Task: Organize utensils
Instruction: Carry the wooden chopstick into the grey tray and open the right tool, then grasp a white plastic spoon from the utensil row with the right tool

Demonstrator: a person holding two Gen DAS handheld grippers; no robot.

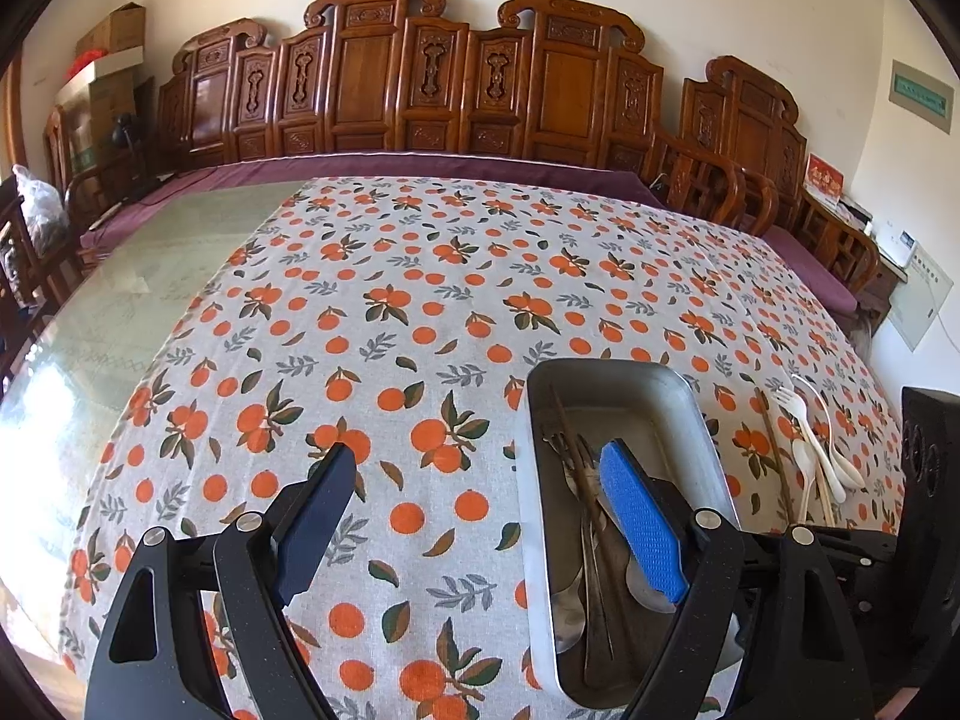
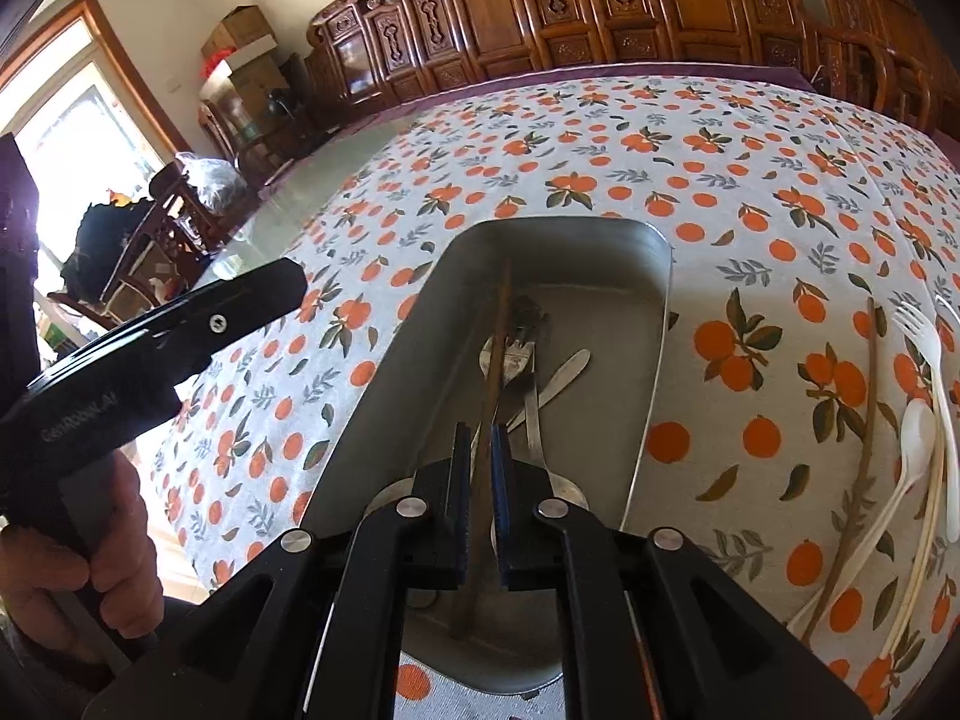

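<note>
A metal tray [image 1: 672,387] [image 2: 651,324] sits on the orange-print tablecloth and holds metal forks and spoons [image 2: 528,354] [image 1: 576,546]. My right gripper [image 2: 480,441] hangs over the tray, its jaws shut on a brown chopstick [image 2: 499,324] that slants down into the tray. My left gripper [image 1: 480,468] is open and empty, its blue right pad [image 1: 642,528] over the tray's left side. Another brown chopstick [image 2: 855,468] [image 1: 777,450], a white plastic fork [image 2: 927,354] [image 1: 798,414] and white spoons [image 2: 912,432] [image 1: 807,468] lie on the cloth right of the tray.
The tablecloth [image 1: 420,312] covers most of a glass-topped table [image 1: 132,300]. Carved wooden benches [image 1: 420,78] line the far wall. The left gripper body and the hand holding it [image 2: 120,516] show at the left of the right wrist view.
</note>
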